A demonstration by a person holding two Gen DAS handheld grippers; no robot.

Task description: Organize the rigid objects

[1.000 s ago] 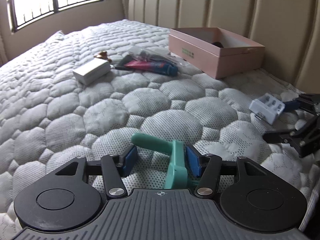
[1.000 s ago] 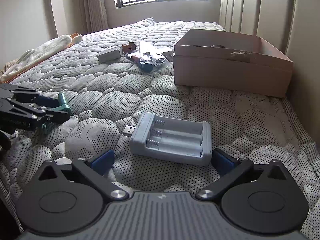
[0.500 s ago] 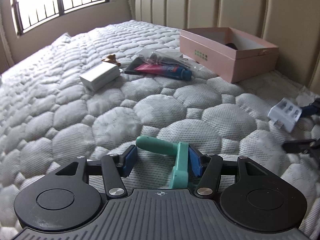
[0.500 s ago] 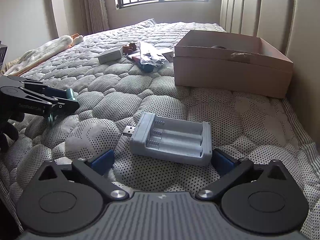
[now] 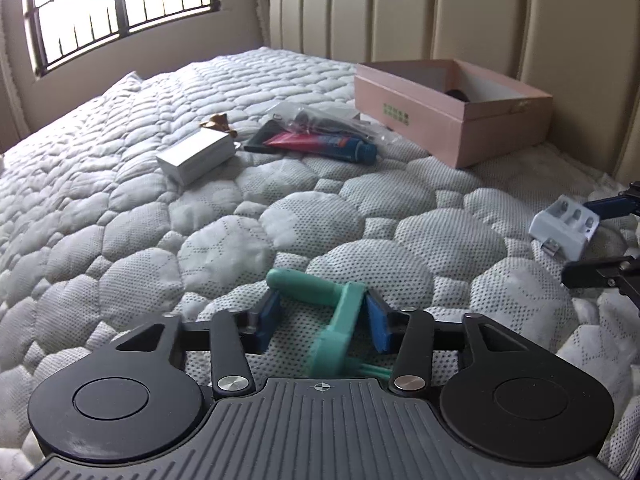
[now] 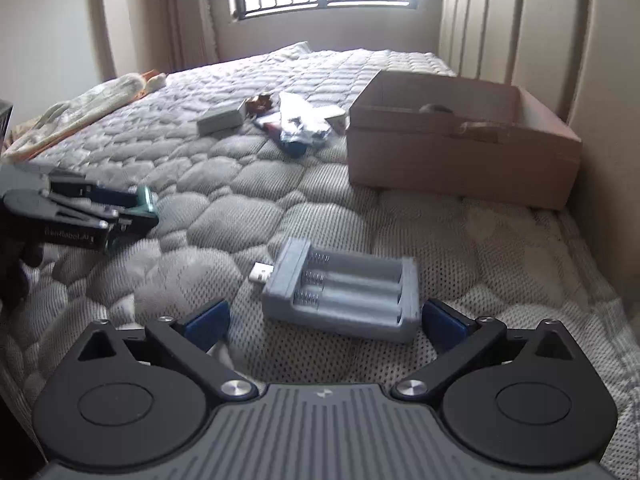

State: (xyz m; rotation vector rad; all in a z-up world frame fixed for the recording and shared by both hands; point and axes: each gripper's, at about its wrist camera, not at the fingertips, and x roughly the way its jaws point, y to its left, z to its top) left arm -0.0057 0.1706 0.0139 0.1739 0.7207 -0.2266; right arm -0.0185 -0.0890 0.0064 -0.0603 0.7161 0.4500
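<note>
1. Our left gripper [image 5: 322, 322] has its jaws closed in on a teal tool [image 5: 320, 304], the blue pads pressing both sides of it. In the right wrist view the tool looks lifted clear of the mattress [image 5: 160, 240], though we cannot be sure.
2. Our right gripper [image 6: 324, 322] has its jaws spread wide either side of a grey battery charger [image 6: 340, 292], which lies flat on the mattress. The right pad sits just beside the charger's end; the left pad is well apart. No grip yet.
3. The pink box [image 5: 452, 108] stands open against the headboard [image 5: 480, 8]. One dark item shows inside; we cannot identify it.
4. Loose on the quilt near the box: a white carton [image 5: 196, 156], a red and blue tube [image 5: 324, 146], a clear plastic packet [image 5: 320, 120] and a small brown object [image 5: 218, 122].
5. Our judgement: the task is at an early stage. One piece is in hand, one is about to be gripped, four wait, and little is boxed.
6. Left to do, as we read it: carry the teal tool to the box, close on the charger, then collect the far cluster.
</note>
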